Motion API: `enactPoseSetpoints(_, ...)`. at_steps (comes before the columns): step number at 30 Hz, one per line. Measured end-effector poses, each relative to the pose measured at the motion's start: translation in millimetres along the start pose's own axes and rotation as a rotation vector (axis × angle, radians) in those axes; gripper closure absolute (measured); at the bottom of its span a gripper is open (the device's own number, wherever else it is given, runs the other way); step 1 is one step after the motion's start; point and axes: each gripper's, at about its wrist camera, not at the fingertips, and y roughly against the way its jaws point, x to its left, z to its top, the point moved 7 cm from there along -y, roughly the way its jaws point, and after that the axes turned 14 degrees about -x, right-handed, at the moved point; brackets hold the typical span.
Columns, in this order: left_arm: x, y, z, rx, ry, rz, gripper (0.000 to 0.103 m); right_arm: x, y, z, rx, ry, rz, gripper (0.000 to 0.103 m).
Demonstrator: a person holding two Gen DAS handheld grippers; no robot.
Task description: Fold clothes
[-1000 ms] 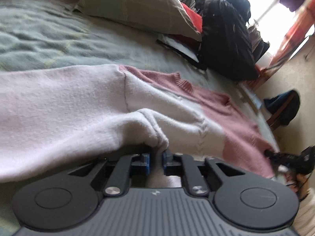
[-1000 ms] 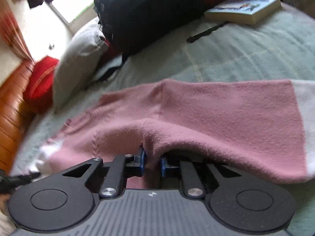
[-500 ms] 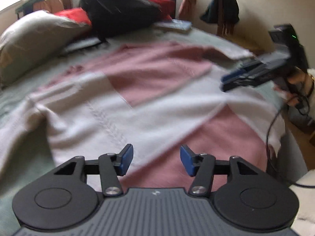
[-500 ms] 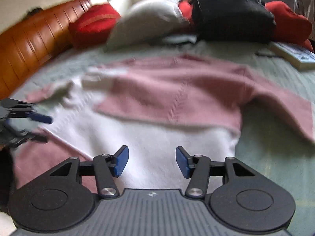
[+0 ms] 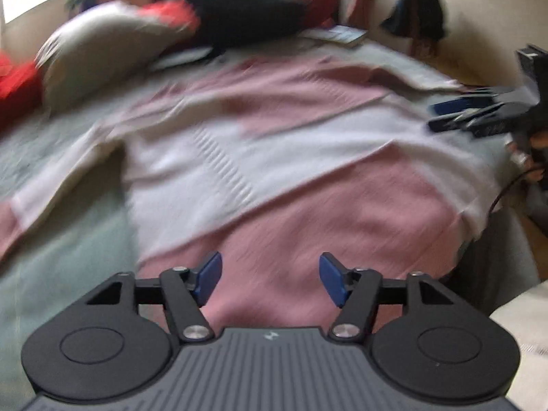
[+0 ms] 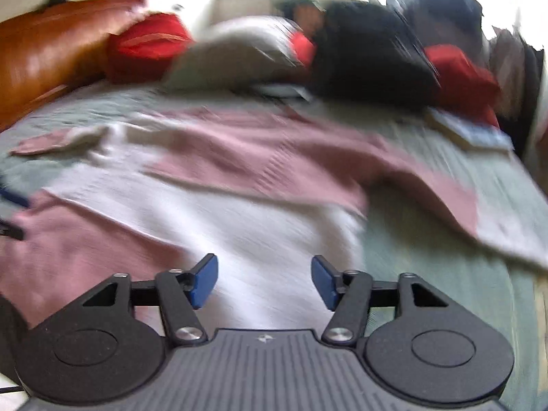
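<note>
Indoors, green bedspread (image 6: 428,239), pillows (image 6: 236,54), wooden headboard (image 6: 44,48)

A bed with a grey-green cover (image 6: 428,246) carries a pink-and-white sweater (image 6: 239,185) spread flat, with a grey pillow (image 6: 233,54), red cushions (image 6: 147,44), a black bag (image 6: 370,61) and a book (image 6: 472,130) behind it.

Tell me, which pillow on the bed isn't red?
The big grey pillow, lying between the red cushion by the wooden headboard and the black bag. The others are bright red.
</note>
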Motion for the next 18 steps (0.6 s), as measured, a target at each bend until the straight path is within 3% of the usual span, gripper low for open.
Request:
enactPoseSetpoints(3, -20, -22, 4, -0.011, -0.009, -0.050, 0.033, 41, -10, -1, -0.025, 0.038, 0.072, 0.033)
enactPoseSetpoints(5, -25, -33, -7, 0.017, -0.013, -0.050, 0.033, 49, -24, -14, 0.010, 0.035, 0.087, 0.033)
enactPoseSetpoints(7, -23, -32, -22, 0.046, -0.041, -0.014, 0.032, 37, -35, -33, 0.063, 0.033, 0.049, 0.033)
enactPoseSetpoints(11, -13, 0, -45, 0.065, 0.019, 0.004, 0.029, 2, -5, -47, 0.078, -0.120, 0.080, 0.033)
enactPoseSetpoints(13, -14, 16, -56, 0.068, 0.007, 0.008, 0.029, -3, 12, -55, 0.114, -0.161, 0.068, 0.024)
enactPoseSetpoints(15, -19, 20, -45, 0.044, -0.031, 0.002, 0.029, 4, 26, -61, 0.133, -0.170, 0.057, 0.018)
enactPoseSetpoints(18, -26, 23, -22, -0.002, -0.080, -0.010, 0.029, 27, 29, -44, 0.097, -0.097, 0.034, 0.018)
